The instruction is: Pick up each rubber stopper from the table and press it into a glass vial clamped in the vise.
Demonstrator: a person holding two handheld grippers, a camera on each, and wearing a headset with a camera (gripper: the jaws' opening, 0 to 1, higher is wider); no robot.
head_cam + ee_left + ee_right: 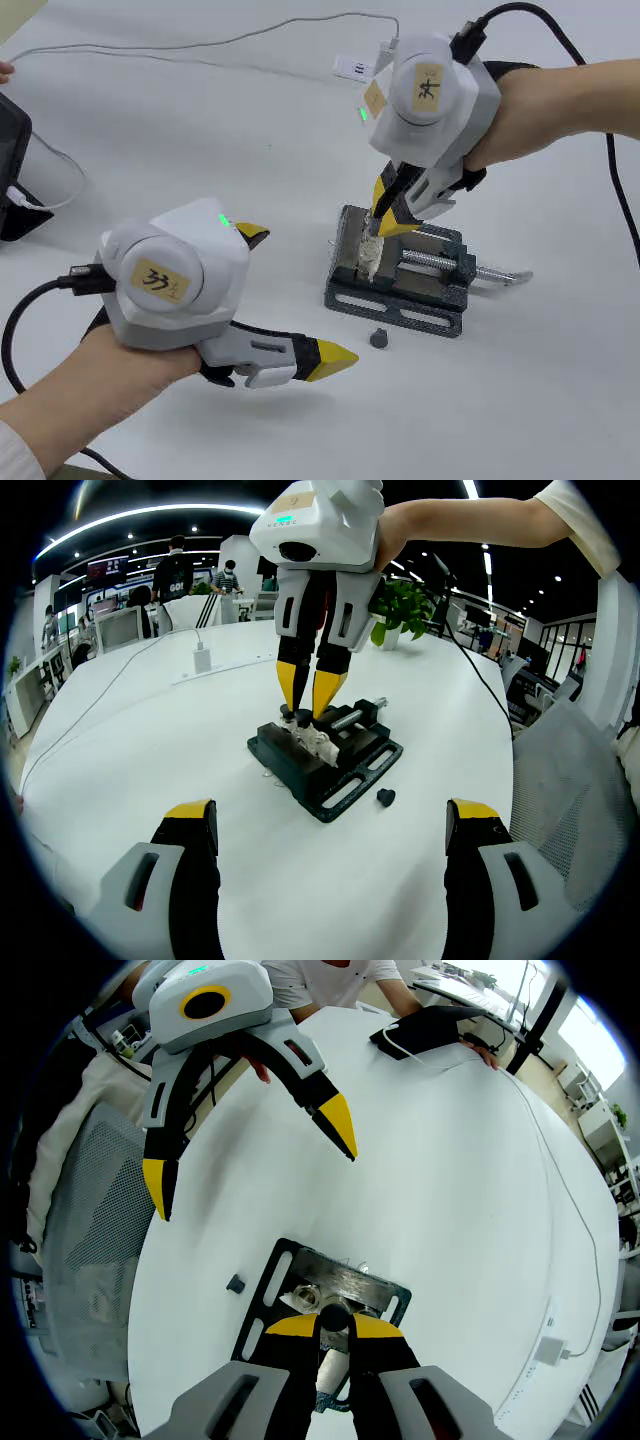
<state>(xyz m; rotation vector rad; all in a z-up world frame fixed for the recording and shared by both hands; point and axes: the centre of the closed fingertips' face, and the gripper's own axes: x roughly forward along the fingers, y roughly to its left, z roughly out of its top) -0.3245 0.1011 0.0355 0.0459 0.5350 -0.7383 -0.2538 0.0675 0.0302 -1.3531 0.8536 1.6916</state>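
Head view: the white desk (200, 150) carries every item. The left tool (300, 295) is held low over the desk, left of the vise, with its jaws spread wide apart and nothing between them; the left gripper view confirms the wide gap. The right tool (385, 222) points downward over the vise, its yellow-tipped jaws closed on a dark rubber stopper (335, 1317), as the right gripper view shows. The dark grey vise (400, 295) stands on the desk right of centre, screw handle pointing right. A glass vial (370, 258) stands upright, clamped between the vise jaws, directly below the right tool tips. The held stopper sits at the vial mouth; whether it is seated cannot be determined. A second stopper (380, 339) lies loose on the desk just beside the front edge of the vise base.
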